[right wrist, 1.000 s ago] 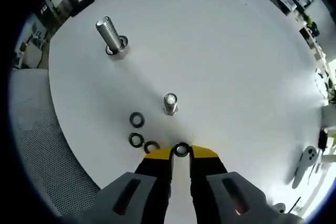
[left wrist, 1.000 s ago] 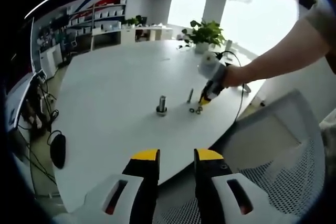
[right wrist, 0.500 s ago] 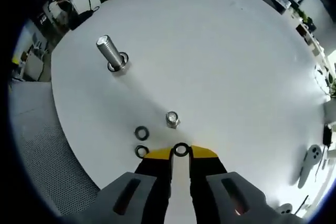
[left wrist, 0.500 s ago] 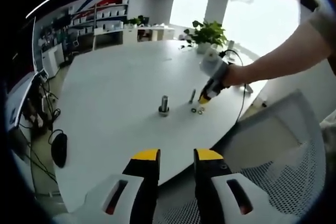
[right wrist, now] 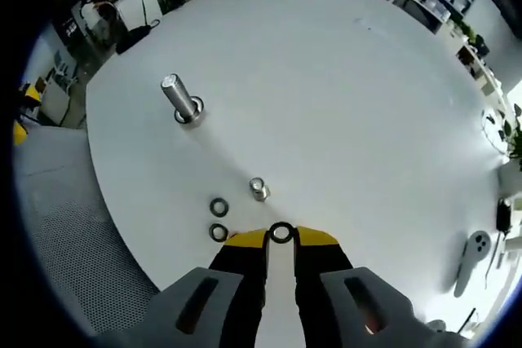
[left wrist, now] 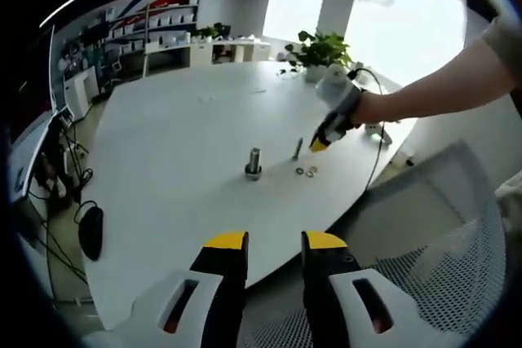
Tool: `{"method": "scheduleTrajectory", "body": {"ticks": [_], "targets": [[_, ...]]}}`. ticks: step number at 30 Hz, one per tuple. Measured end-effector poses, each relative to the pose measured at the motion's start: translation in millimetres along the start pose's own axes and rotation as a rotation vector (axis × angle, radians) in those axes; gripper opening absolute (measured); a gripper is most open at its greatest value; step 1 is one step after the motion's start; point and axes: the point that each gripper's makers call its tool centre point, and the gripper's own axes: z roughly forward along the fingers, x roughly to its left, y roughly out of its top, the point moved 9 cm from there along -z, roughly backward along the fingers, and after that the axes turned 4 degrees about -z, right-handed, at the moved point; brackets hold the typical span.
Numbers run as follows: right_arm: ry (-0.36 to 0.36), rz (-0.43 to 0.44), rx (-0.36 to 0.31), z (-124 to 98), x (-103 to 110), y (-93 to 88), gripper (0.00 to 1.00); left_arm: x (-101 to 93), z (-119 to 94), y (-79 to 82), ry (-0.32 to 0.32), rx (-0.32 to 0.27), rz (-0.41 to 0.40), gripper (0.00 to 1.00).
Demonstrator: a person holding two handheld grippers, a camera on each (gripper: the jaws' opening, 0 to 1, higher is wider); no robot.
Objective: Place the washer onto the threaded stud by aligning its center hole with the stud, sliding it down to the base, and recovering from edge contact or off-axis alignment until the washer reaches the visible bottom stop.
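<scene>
I've got the washer point(right wrist: 281, 233) pinched between the right gripper point(right wrist: 281, 236) tips, jaws closed on its rim, hole open to the camera. It hangs above the white table point(right wrist: 367, 103), clear of the surface as far as I can judge.

Two studs stand on the table. In the right gripper view the small stud point(right wrist: 258, 189) sits at about 11 o'clock from the washer, near. The large threaded stud point(right wrist: 181, 100) is also toward 11 o'clock but well apart, farther across the table. Both stand upright, axes roughly vertical to the tabletop, so the washer has to come in flat above the stud top and drop along that axis. Right now the washer looks held on edge relative to the camera, so I expect to tilt it level before lowering.

Two spare washers point(right wrist: 218, 219) lie flat on the table at 9–10 o'clock from the held one, just beside the small stud.

Left gripper point(left wrist: 273, 242) hangs off the table edge, jaws apart, holding nothing, well away from both studs. In its view the right gripper point(left wrist: 320, 143) is just beside the small stud point(left wrist: 296, 148), with the large threaded stud point(left wrist: 254, 161) at 9 o'clock of it. Right hand is clearly the nearer one; the move is its job.

I can't tell which stud the washer fits.
</scene>
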Motion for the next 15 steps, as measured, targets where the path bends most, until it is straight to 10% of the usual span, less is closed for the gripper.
{"method": "scheduleTrajectory", "body": {"ticks": [15], "targets": [[-0.002, -0.106, -0.073, -25, 2, 19.9, 0.13, -0.8, 1, -0.2, -0.007, 0.003, 0.002, 0.24]]}}
